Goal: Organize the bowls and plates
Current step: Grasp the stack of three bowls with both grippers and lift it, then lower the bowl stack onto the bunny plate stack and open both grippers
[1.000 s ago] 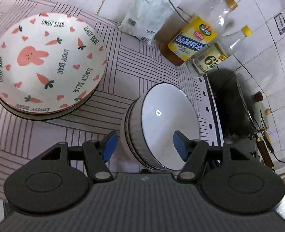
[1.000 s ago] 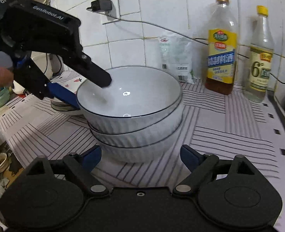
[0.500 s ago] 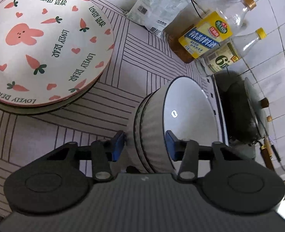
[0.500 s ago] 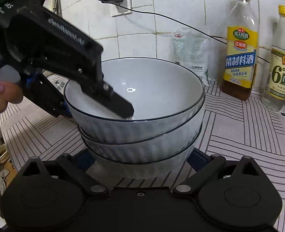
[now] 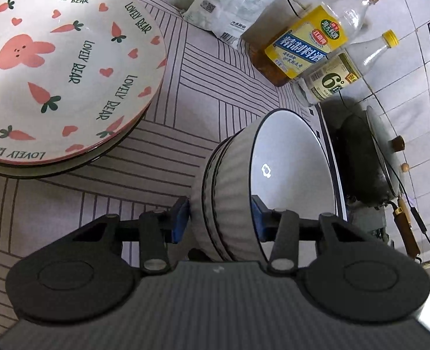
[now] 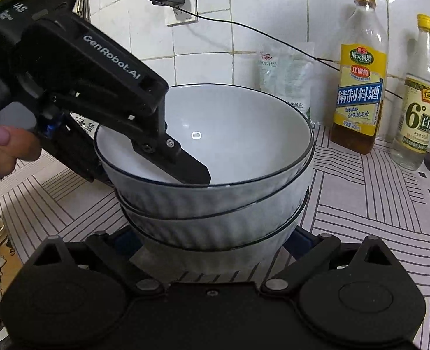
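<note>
Now left gripper (image 5: 220,221) clamped on stacked bowls' (image 5: 244,192) rim, right gripper (image 6: 215,237) spread wide around stack's base.

The left gripper (image 5: 219,218), seen open in front of the bowl stack (image 5: 235,192) a second ago, has been closed across the stack wall, one blue pad (image 5: 181,218) outside, the other inside the top bowl. In the right wrist view its inner finger (image 6: 185,166) has been pushed deeper toward the bowl floor. The right gripper (image 6: 215,239) has been advanced until the bottom bowl (image 6: 203,256) sits between its fingers, tips hidden. The rabbit plate (image 5: 60,67) now fills the upper left of the left wrist frame.
</note>
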Available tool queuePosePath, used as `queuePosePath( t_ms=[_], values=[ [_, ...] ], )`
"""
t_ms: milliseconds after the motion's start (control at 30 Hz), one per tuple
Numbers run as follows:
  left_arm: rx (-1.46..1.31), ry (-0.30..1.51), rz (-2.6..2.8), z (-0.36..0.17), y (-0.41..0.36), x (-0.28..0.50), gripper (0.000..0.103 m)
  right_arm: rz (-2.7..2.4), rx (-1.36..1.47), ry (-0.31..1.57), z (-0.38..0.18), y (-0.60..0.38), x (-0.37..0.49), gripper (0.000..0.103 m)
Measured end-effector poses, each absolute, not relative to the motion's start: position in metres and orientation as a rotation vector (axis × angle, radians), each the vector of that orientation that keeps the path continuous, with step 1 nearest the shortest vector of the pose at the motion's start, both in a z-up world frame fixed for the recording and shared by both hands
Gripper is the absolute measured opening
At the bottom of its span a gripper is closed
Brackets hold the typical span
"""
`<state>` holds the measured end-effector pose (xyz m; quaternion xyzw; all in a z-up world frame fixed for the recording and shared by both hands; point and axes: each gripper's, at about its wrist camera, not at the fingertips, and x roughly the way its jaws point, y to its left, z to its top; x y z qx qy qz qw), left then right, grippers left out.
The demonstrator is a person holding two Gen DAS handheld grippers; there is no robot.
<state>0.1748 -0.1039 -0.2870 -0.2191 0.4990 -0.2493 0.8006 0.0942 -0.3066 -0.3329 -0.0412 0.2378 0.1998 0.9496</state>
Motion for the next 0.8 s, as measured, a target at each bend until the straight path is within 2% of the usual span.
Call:
queuePosePath(
  t_ms=[400, 800],
  values=[
    [-0.416, 1.033, -0.567, -0.272, -0.097, 0.163, 0.045, 0.396, -0.115, 0.427, -0.323, -0.296, 0.080, 0.100],
    [-0.404, 0.953, -0.534, -0.213, -0.054, 0.156, 0.046, 0.438, -0.104, 0.347, -0.273, -0.260, 0.079, 0.100]
  ],
)
